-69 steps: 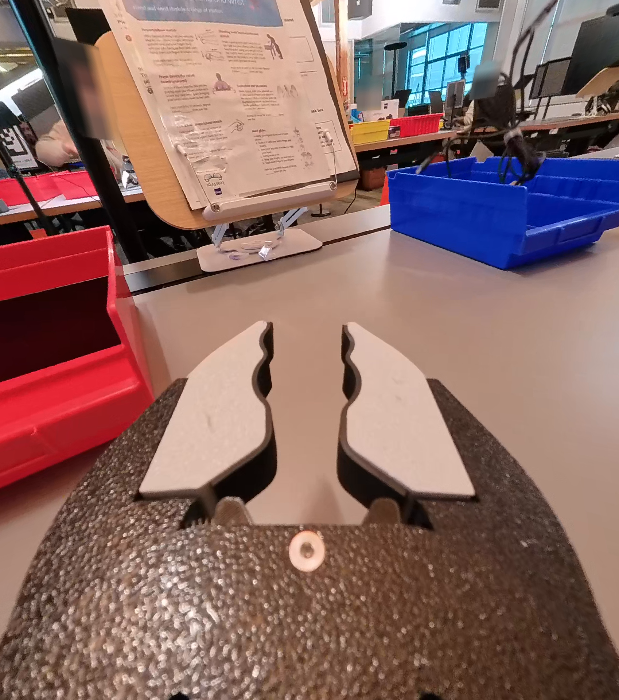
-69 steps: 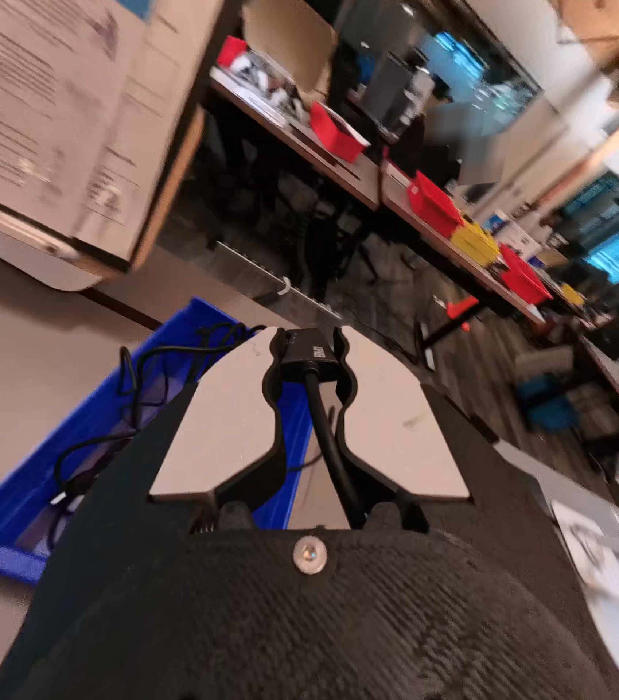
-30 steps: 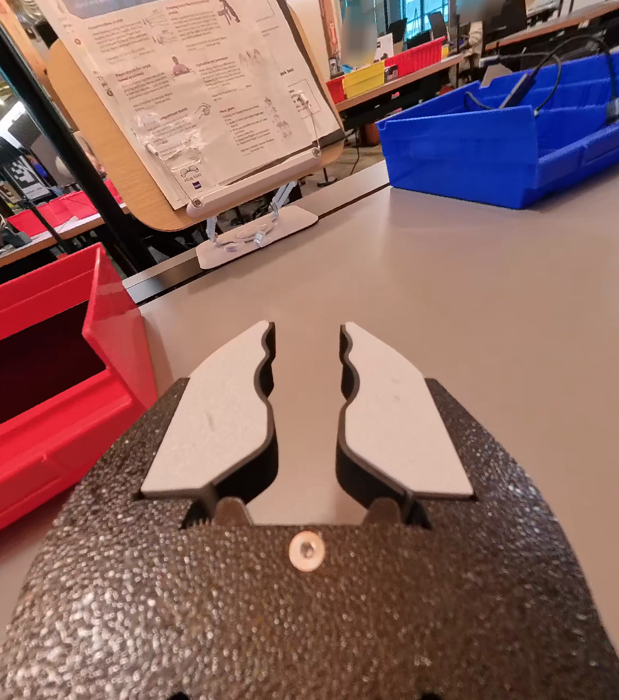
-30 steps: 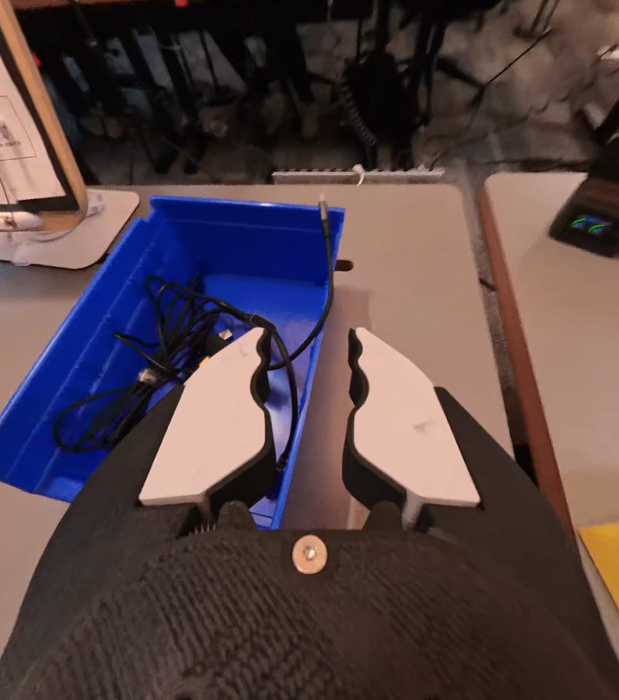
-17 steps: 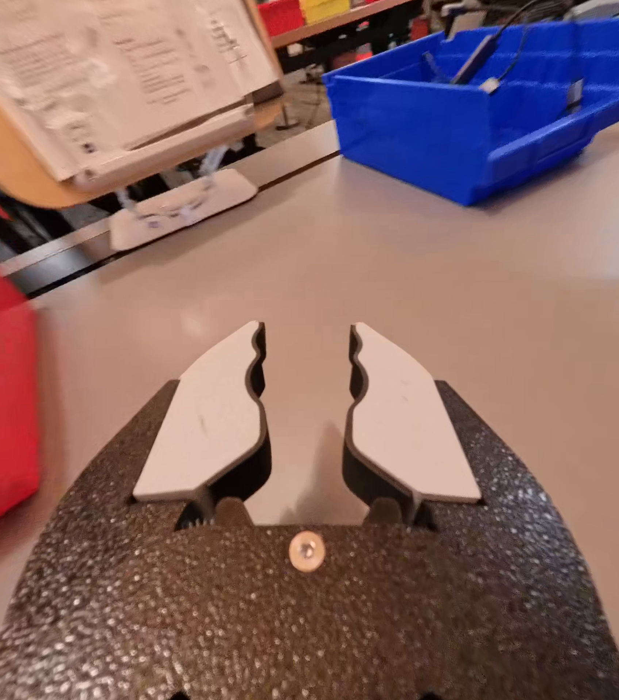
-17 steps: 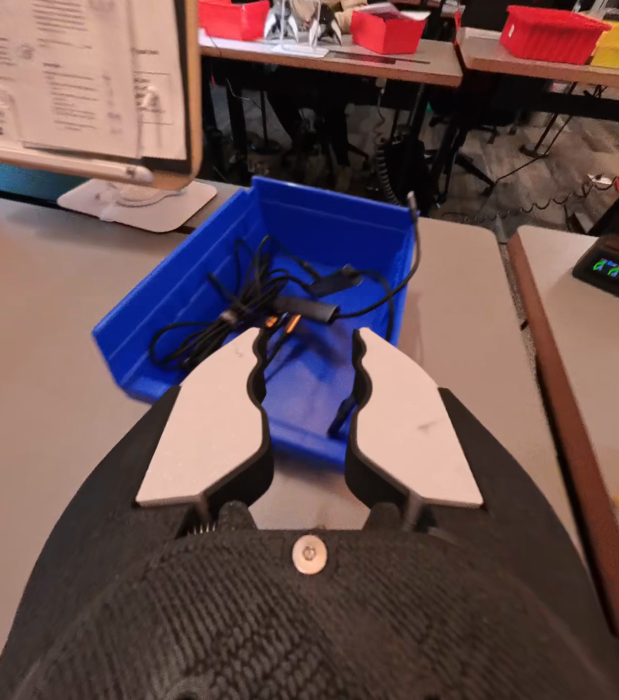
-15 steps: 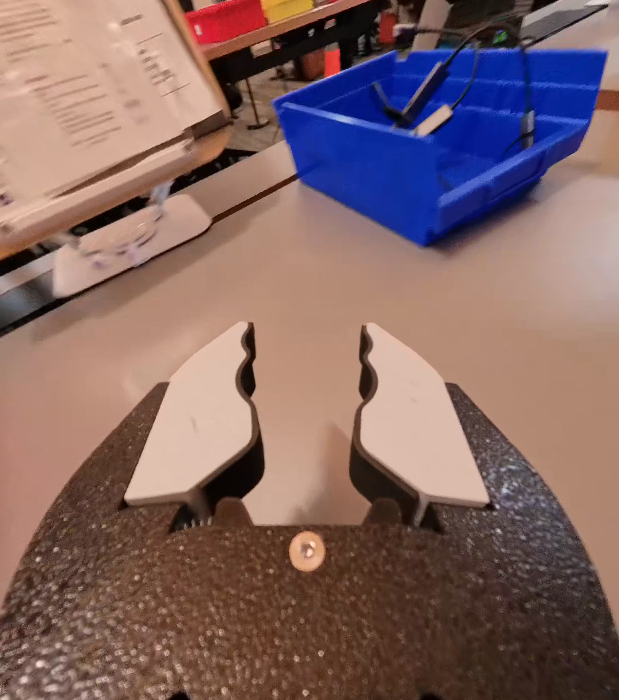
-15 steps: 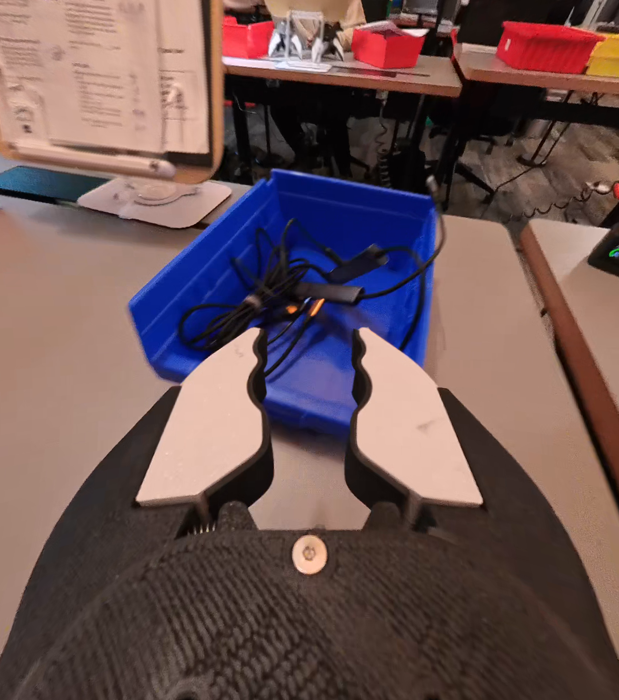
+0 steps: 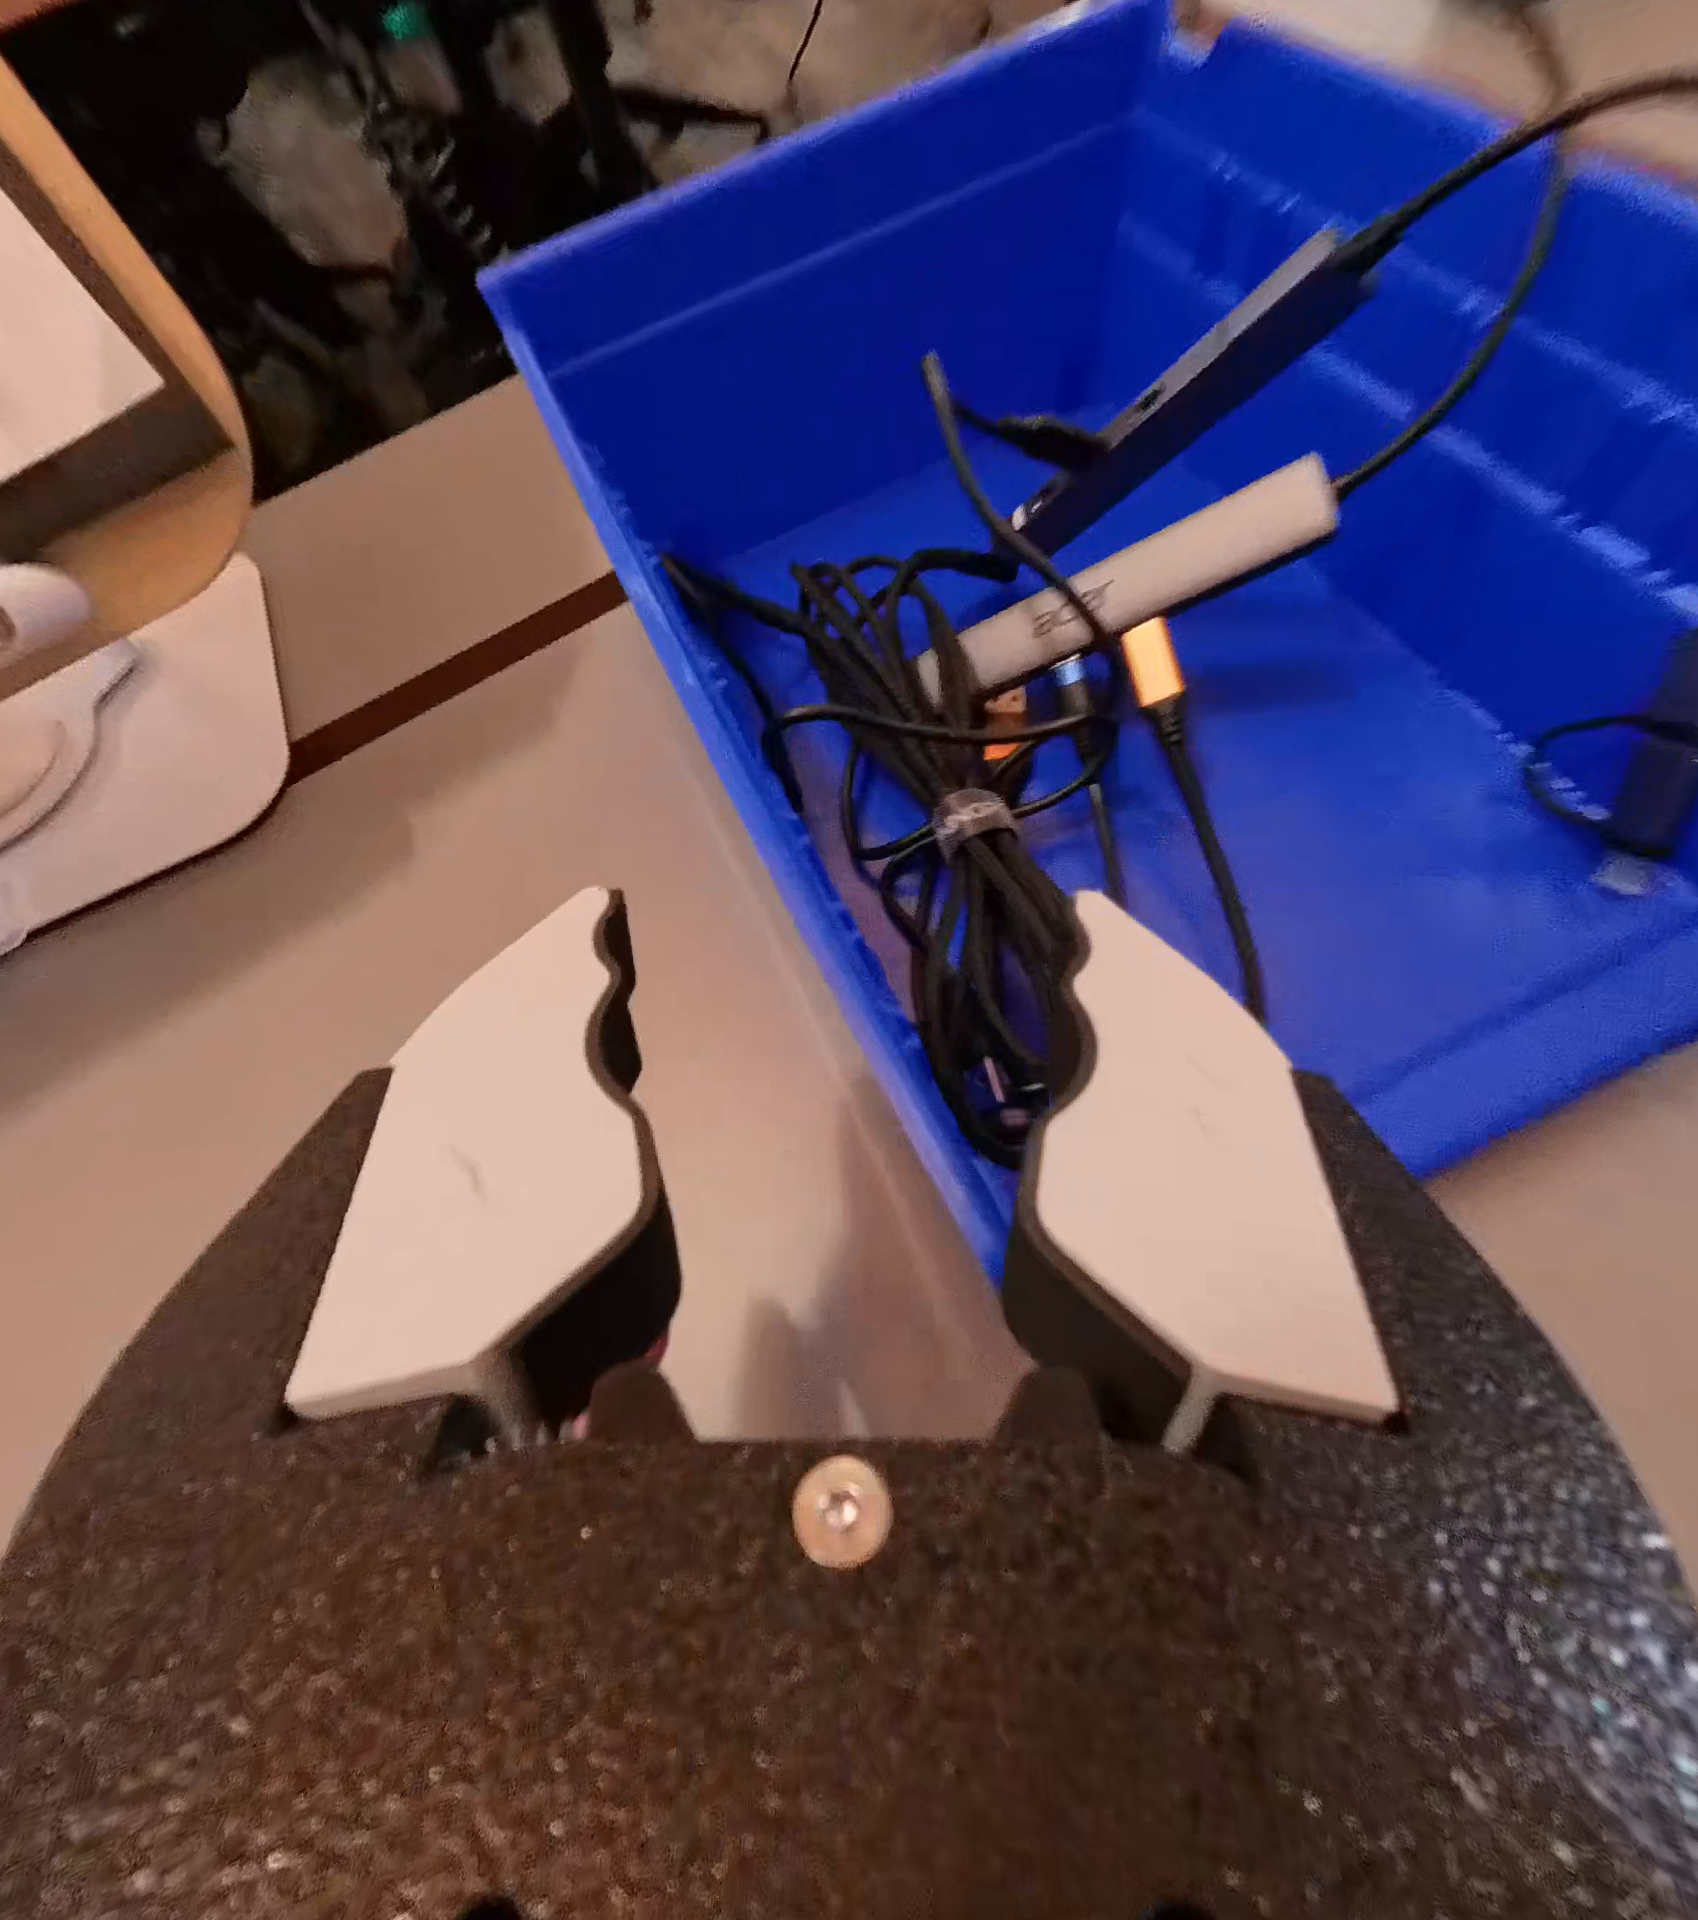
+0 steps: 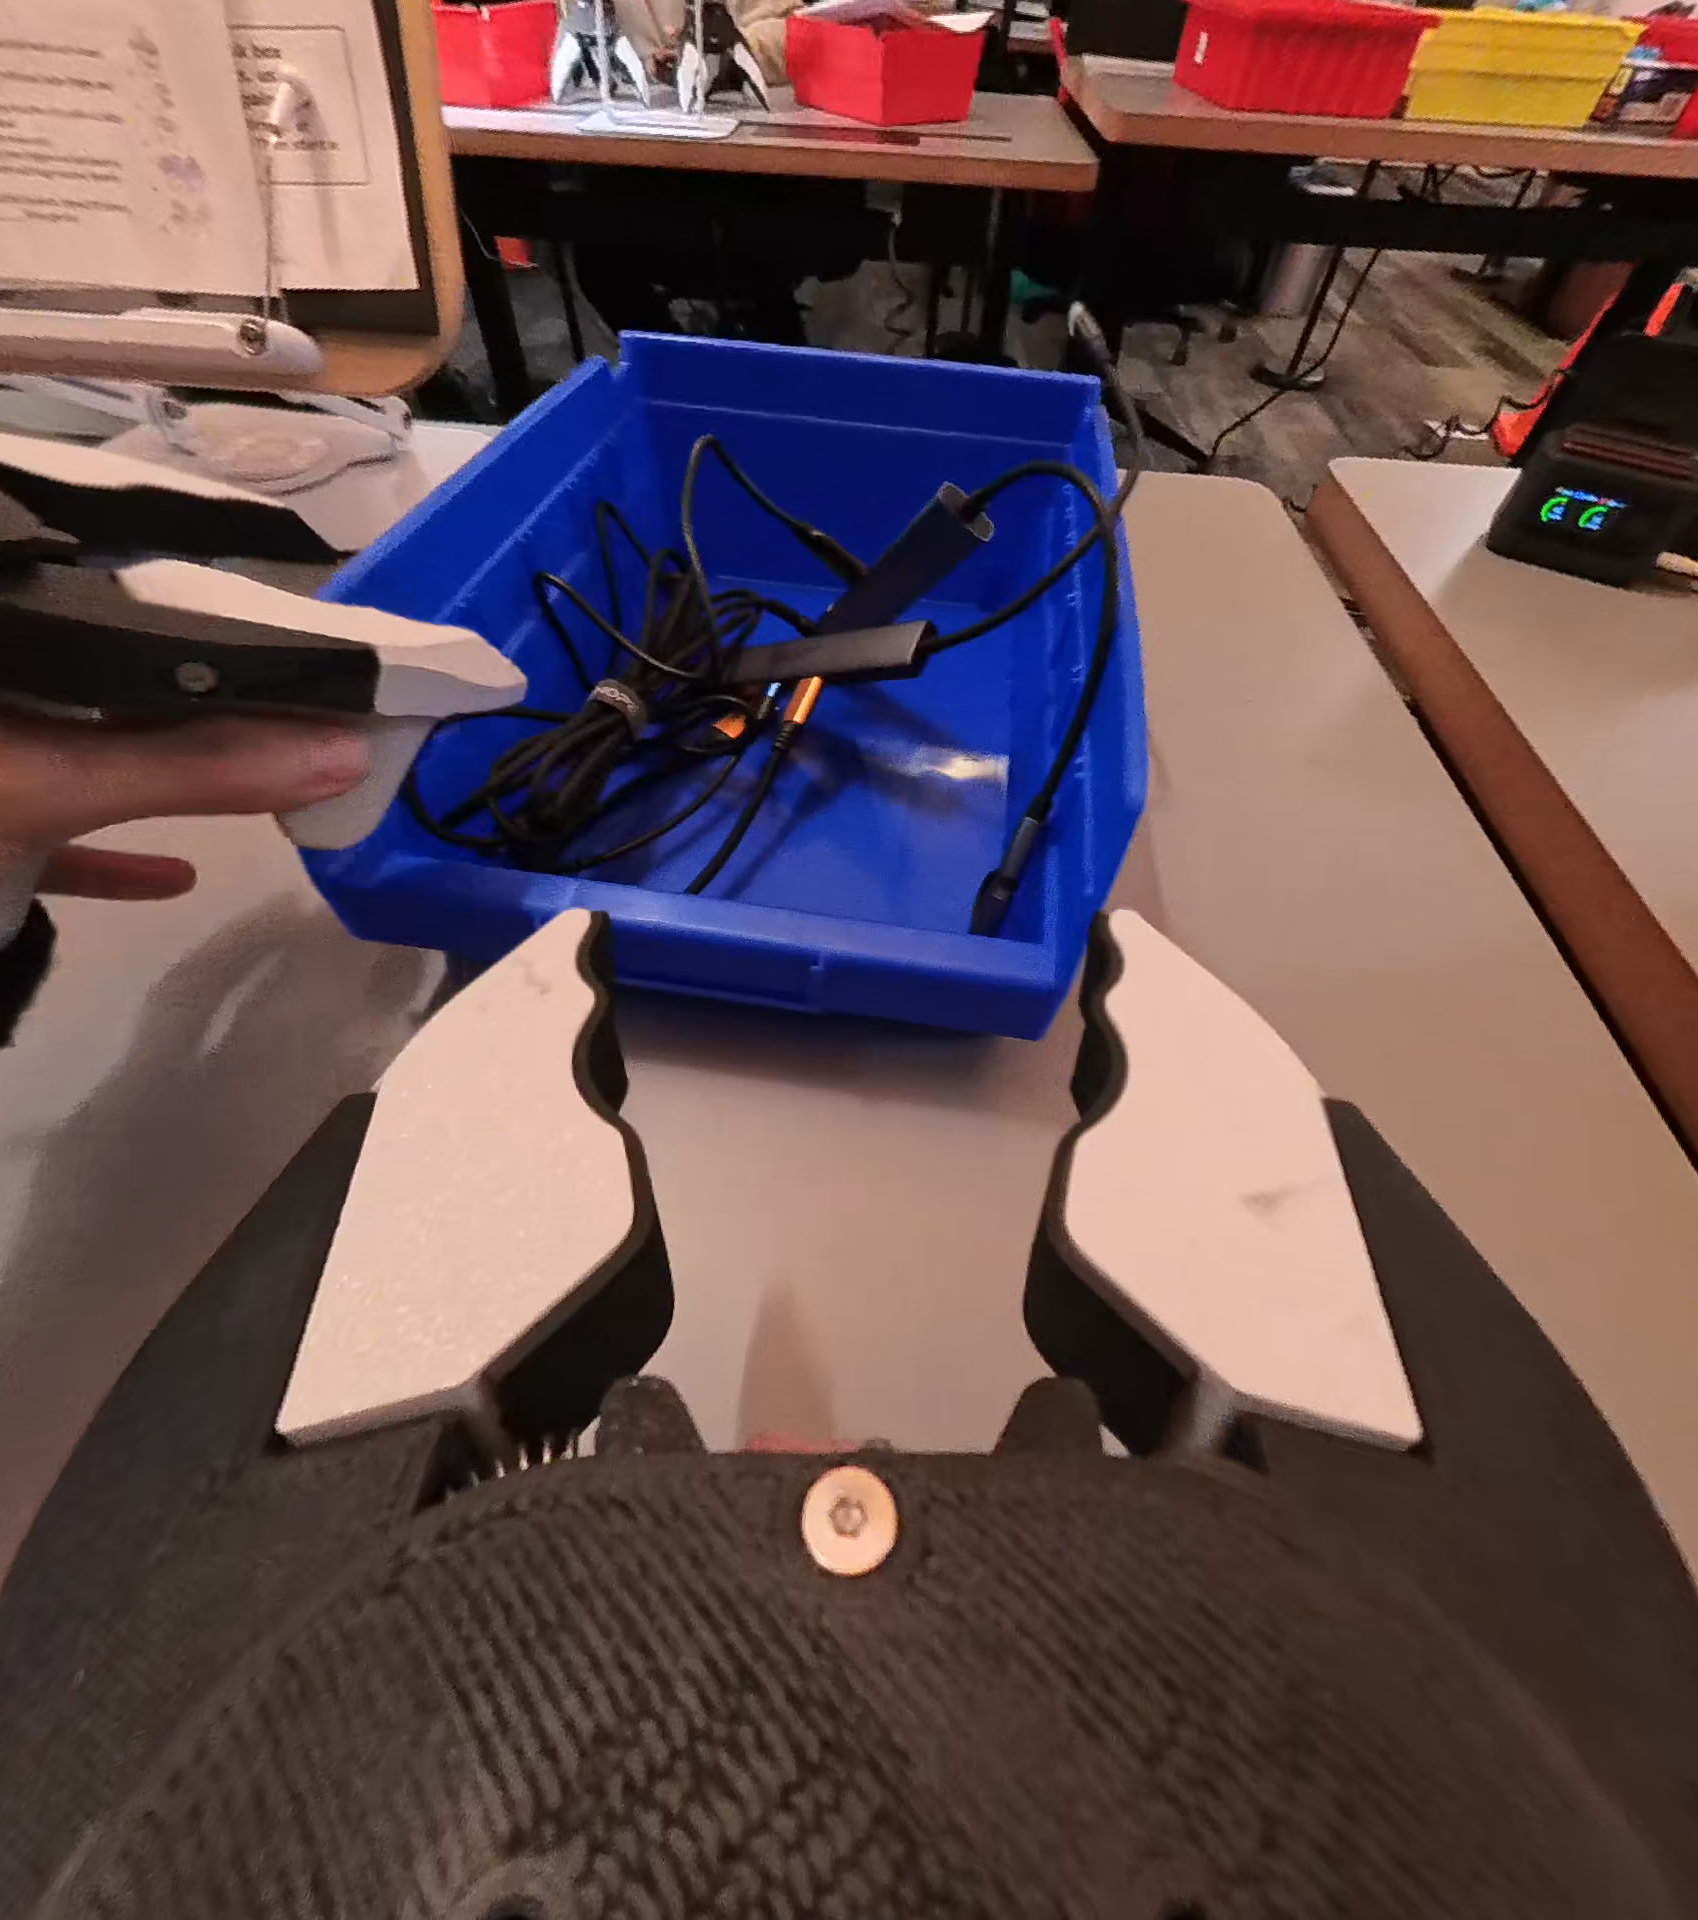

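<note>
The blue bin sat on the grey worktop, holding a bundled black cable, a slim black adapter, a grey stick-shaped device and an orange-tipped plug. The left tool hovered wide open over the bin's left wall, empty. The right tool, equally spread and empty, hung just before the bin's near wall.

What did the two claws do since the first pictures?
The right claw let go of the black cable plug, opened wide and backed off. The left claw opened wider and swung over to the blue bin, above the cable bundle. The bin stayed put.
</note>
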Available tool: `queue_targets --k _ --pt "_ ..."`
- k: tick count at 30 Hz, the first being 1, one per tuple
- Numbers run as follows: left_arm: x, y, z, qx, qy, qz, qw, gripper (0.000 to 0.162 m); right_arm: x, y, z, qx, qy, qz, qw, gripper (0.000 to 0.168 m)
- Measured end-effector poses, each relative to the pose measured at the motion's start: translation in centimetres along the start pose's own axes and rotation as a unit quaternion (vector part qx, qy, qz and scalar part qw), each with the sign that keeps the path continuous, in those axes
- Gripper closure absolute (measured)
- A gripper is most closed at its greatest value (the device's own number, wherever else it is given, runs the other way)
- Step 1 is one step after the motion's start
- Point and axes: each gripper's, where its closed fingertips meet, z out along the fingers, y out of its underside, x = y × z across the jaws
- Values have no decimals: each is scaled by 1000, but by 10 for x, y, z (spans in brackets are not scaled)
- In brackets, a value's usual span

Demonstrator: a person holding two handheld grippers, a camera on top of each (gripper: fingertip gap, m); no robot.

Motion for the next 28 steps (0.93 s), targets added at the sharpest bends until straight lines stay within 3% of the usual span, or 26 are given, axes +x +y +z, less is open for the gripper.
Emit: queue_targets --k 2,6,9,14,18,22,28 --pt "-6 8 12 -28 -15 8 999 89 5 3 0 -7 6 -1 1000 82" --pt "-8 10 16 -21 -10 19 1000 135 17 -3 -5 1 25 7 1000 83" --pt "-21 11 13 -13 -5 -9 1000 150 20 -4 -8 2 25 10 1000 83" --pt "-50 32 -12 -15 22 10 1000 154 14 -17 -16 21 9 6 1000 82" --pt "-76 67 -61 -14 50 19 998 154 6 -42 -32 64 -12 15 998 84" --pt "-110 116 -132 -11 78 32 996 154 -22 -64 -45 94 -35 -14 995 84" --pt "-165 204 -261 -24 81 27 996 155 -125 -75 -46 105 -161 -35 981 83"
